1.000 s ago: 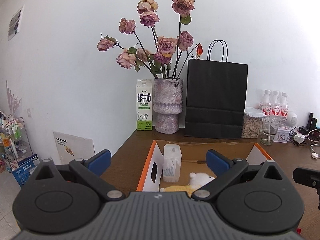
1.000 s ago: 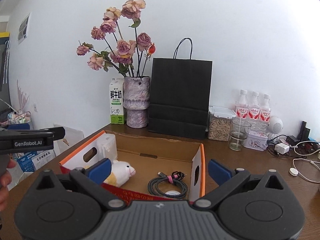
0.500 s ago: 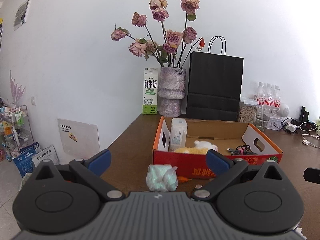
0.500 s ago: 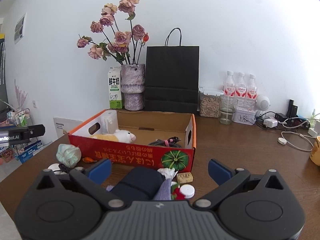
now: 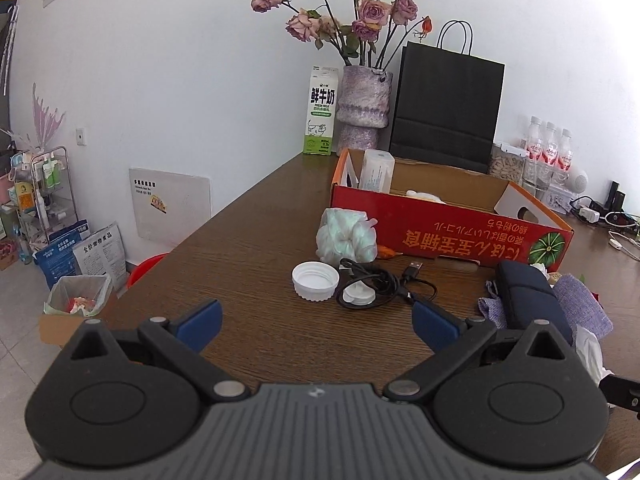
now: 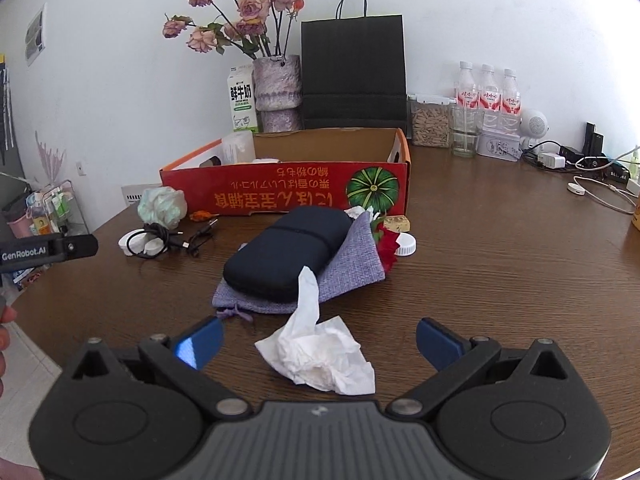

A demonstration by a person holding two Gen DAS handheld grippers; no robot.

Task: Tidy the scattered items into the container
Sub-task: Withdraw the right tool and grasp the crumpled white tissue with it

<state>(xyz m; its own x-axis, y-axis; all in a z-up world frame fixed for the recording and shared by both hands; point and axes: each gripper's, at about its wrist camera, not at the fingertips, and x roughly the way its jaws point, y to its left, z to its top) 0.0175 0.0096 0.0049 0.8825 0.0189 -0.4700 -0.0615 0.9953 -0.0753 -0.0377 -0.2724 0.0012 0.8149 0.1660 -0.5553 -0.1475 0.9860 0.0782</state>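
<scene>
A red cardboard box stands on the brown table, holding a white container and a plush toy. In front of it lie a pale green cloth ball, a white lid, a black cable on a white puck, a dark case on a purple pouch, and a crumpled tissue. My left gripper is open, short of the lid and cable. My right gripper is open around the tissue.
A vase of roses, a milk carton, a black paper bag, water bottles, a jar and a glass line the wall. Chargers and cables lie at the right. A small white cap sits by the pouch.
Both grippers have pulled back from over the box toward the table's near edge and dropped lower, bringing the scattered items in front of the box into view. Both stayed open.
</scene>
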